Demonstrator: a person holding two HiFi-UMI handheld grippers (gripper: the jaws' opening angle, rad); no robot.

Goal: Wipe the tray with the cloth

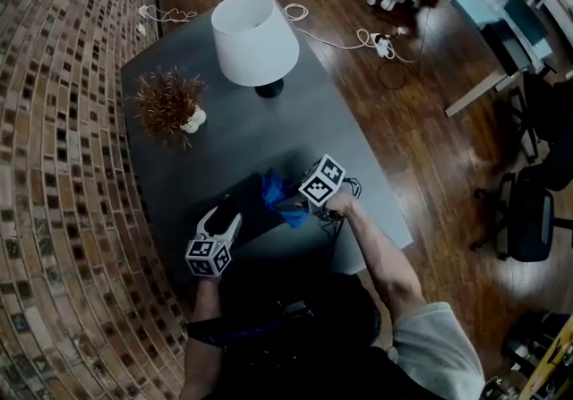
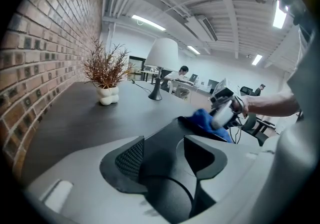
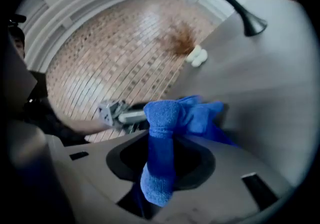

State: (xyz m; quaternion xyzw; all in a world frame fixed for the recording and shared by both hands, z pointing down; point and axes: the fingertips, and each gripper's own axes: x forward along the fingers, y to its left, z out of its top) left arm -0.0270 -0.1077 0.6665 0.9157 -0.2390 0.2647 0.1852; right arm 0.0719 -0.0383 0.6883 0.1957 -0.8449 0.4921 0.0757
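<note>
A black tray [image 1: 243, 213] lies on the near part of the dark table [image 1: 269, 134]. A blue cloth [image 1: 276, 191] is bunched on the tray's right end. My right gripper [image 1: 289, 202] is shut on that cloth, and a fold of the cloth [image 3: 162, 138] hangs down between its jaws and hides the pads. My left gripper [image 1: 221, 222] is at the tray's near left corner. Its jaws stand apart, and the tray [image 2: 167, 135] shows dark between and beyond them. From there I see the cloth [image 2: 201, 118] and the right gripper [image 2: 223, 114] at the tray's far end.
A white-shaded lamp [image 1: 255, 36] and a dried plant in a white vase [image 1: 172, 105] stand at the table's far end. A brick wall [image 1: 54, 165] borders the left side. Cables [image 1: 345, 36] lie on the wooden floor to the right, and office chairs [image 1: 528, 219] stand further off.
</note>
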